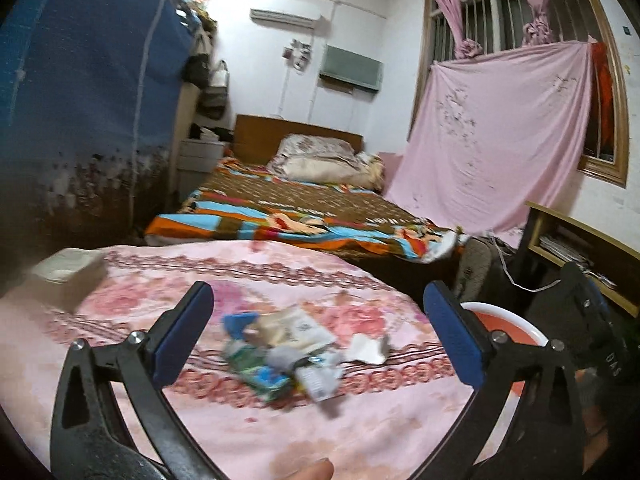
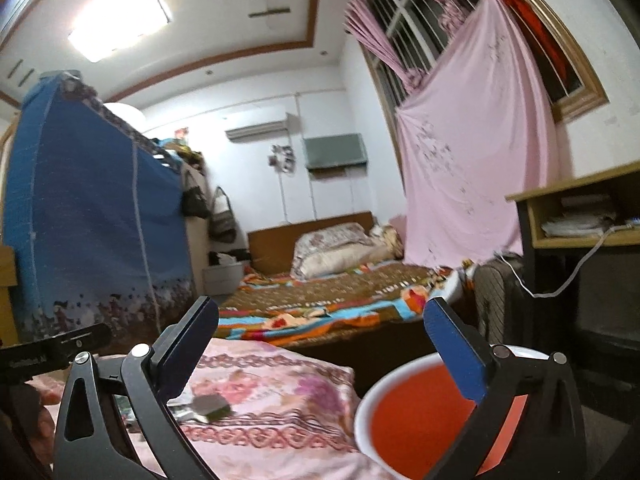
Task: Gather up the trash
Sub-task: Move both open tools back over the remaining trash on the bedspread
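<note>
A pile of crumpled wrappers and packets (image 1: 280,354) lies on a pink floral blanket (image 1: 240,428), with a white torn wrapper (image 1: 368,350) just right of it. My left gripper (image 1: 319,290) hovers over the pile, jaws wide open and nothing between them. A red basin with a white rim (image 1: 516,326) stands past the blanket's right edge. In the right wrist view my right gripper (image 2: 320,306) is open and empty, its right finger above the red basin (image 2: 360,412). A few scraps (image 2: 204,406) lie on the blanket (image 2: 280,392) by its left finger.
A pale box (image 1: 68,272) rests on the blanket at far left. Beyond lie a bed with a striped cover (image 1: 300,208), a blue fabric wardrobe (image 1: 88,92), a hanging pink sheet (image 1: 492,140) and a wooden desk (image 2: 580,216). A fingertip (image 1: 316,470) shows at the bottom edge.
</note>
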`<state>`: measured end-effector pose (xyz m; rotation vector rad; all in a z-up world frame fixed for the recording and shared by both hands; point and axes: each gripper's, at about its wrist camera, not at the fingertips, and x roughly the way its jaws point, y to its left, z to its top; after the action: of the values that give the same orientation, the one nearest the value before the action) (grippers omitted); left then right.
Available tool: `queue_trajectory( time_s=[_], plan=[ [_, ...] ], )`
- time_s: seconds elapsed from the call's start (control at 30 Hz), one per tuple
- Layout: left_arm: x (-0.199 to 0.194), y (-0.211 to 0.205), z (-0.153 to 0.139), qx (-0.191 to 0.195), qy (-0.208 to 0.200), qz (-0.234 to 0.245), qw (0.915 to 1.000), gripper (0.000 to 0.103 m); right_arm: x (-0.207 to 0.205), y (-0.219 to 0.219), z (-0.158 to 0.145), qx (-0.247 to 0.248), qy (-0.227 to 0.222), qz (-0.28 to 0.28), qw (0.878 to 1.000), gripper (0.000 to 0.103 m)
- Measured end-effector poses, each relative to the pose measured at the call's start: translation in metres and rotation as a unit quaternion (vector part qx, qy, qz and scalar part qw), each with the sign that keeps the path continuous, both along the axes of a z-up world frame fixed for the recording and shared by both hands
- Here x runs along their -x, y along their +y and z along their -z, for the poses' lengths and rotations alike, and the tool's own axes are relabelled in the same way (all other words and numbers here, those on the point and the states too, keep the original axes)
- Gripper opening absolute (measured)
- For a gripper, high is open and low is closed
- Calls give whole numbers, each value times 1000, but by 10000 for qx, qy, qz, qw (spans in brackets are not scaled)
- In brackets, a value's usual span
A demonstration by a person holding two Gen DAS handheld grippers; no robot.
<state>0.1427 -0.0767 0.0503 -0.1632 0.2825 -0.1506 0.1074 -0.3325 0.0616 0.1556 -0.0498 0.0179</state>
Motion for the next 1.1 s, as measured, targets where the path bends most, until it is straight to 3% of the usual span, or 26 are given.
queue_trajectory(
  time_s=[0.2, 0.6, 0.77, 0.97, 1.1],
  plan=[
    [21, 23, -2, -98, -242, -352, 9990, 91, 6, 23, -3, 280, -217, -252, 9991, 103],
    [30, 53, -6, -547, -581, -690, 9944, 91, -6, 71, -16, 754, -203, -975, 9922, 103],
    [24, 61, -1, -418, -492, -625, 9960, 91, -35, 86, -9, 988, 410, -1197, 9870, 103],
    [4, 63, 8, -342, 40, -351, 9988, 89, -64, 92, 7, 1009, 1285, -1269, 9784, 103],
    [-19, 56, 18, -386, 682, -45, 9969, 75, -83, 93, 15, 970, 1812, -1332, 9696, 101]
  ],
)
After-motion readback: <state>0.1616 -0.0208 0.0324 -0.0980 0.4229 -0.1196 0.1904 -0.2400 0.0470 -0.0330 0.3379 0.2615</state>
